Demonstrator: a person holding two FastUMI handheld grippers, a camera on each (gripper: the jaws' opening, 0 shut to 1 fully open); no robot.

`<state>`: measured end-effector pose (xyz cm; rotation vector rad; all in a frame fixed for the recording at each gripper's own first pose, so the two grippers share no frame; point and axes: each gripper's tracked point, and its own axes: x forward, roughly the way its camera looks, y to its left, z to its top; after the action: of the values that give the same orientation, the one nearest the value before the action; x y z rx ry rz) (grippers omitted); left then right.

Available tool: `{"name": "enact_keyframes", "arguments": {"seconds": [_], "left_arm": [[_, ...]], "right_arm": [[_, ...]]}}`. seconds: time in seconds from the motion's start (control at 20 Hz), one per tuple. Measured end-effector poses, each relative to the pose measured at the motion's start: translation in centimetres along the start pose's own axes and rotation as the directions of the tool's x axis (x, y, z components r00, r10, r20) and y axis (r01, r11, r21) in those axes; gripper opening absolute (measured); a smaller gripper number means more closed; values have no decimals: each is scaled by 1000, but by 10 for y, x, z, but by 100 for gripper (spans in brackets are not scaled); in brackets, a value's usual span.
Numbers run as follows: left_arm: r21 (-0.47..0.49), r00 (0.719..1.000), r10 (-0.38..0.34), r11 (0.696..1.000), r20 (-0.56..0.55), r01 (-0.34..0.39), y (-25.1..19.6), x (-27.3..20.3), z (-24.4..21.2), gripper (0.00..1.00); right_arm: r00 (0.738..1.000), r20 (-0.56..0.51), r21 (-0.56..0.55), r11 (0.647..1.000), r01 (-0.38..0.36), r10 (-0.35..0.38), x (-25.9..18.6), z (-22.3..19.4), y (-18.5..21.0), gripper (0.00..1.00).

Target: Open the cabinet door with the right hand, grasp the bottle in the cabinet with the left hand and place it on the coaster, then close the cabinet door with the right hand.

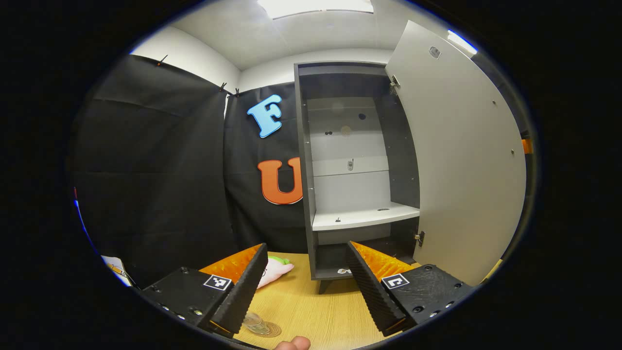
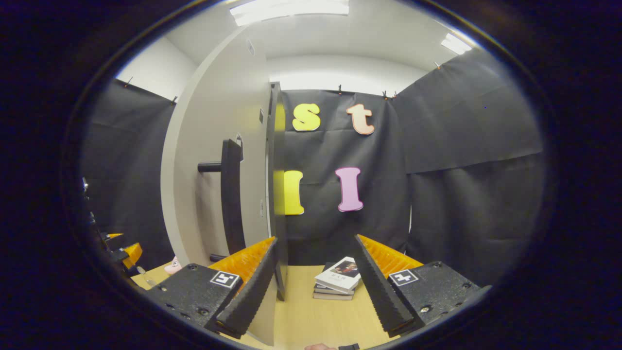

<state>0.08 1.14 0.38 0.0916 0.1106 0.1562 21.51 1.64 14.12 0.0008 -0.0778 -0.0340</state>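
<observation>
In the left gripper view the cabinet [image 1: 357, 160] was seen open, shelves bare, bottle [image 1: 255, 323] set on the coaster [image 1: 270, 330]; in the right gripper view books [image 2: 337, 284] were seen on the bench [image 2: 316, 325]; both the left hand-held gripper [image 1: 303, 287] and the right hand-held gripper [image 2: 316, 287] were released.

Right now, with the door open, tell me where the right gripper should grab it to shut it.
Take the dark vertical bar handle on the cabinet door's outer face, near mid-height. It stands off the panel on short posts, so the open right gripper can probably straddle it, coming from the front.

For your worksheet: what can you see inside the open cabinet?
Inside the cabinet, a bare pale shelf and back panel with holes; no bottle there. The left gripper hides part of the bottom compartment.
</observation>
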Motion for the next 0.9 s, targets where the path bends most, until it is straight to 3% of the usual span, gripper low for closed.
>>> {"name": "enact_keyframes", "arguments": {"seconds": [0.1, 0.3, 0.5, 0.65, 0.7, 0.9], "left_arm": [[-5, 1000, 4, 1000, -7, -4, 0, -2, -1, 96], [6, 1000, 8, 1000, 15, -8, 4, 1, 1, 96], [-22, 1000, 15, 1000, 14, -15, 2, 0, -2, 96], [-27, 1000, 29, 999, 3, -29, 6, -4, -5, 96], [-27, 999, 32, 999, -5, -32, 7, -5, -6, 96], [-27, 999, 37, 999, -5, -37, 12, -8, -9, 96]], "right_arm": [[1000, 11, -23, 1000, 4, -3, -2, 1, 6, 93], [998, 13, -5, 998, -55, 55, -7, -2, 32, 97], [988, -1, 15, 988, -154, 154, -7, -5, 69, 94], [975, -2, 8, 975, -222, 222, -4, -4, 100, 97], [970, -1, 9, 970, -245, 245, -2, -4, 112, 93], [950, -13, 30, 950, -312, 313, 4, -7, 151, 97]]}}
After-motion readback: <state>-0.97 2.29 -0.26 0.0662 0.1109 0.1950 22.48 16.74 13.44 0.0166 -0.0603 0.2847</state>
